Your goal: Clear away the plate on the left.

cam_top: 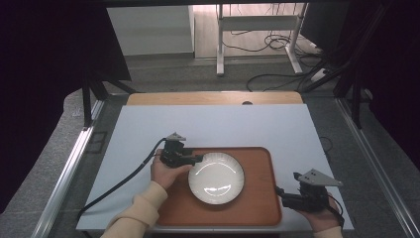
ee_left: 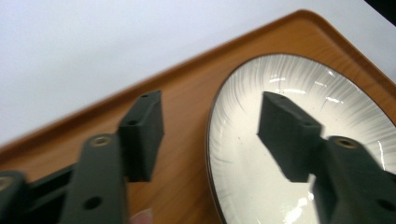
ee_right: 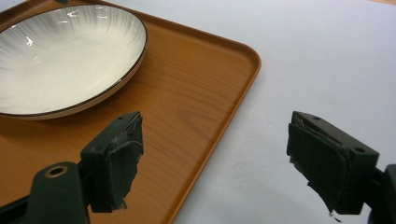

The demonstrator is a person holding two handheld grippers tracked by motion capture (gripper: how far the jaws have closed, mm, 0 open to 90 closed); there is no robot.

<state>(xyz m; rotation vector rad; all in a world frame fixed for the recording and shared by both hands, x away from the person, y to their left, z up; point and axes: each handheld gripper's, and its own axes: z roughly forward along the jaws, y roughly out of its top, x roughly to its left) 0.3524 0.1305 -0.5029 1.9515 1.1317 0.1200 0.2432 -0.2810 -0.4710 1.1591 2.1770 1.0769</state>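
Desk (cam_top: 213, 124): white, carries wooden tray (cam_top: 257, 208).
Plate (cam_top: 216, 177): centred on tray.
Left claw (cam_top: 198, 159): open, straddling plate rim, not gripping.
Right claw (cam_top: 280, 193): open, idle beside tray.

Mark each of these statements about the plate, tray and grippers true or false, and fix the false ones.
1. The plate lies on the tray. True.
2. The plate holds food. False: it is empty.
3. The left gripper has its jaws open astride the plate's rim. True.
4. The right gripper grips the tray. False: its jaws are open, by the tray's edge, holding nothing.
5. The tray is blue. False: it is wood-brown.
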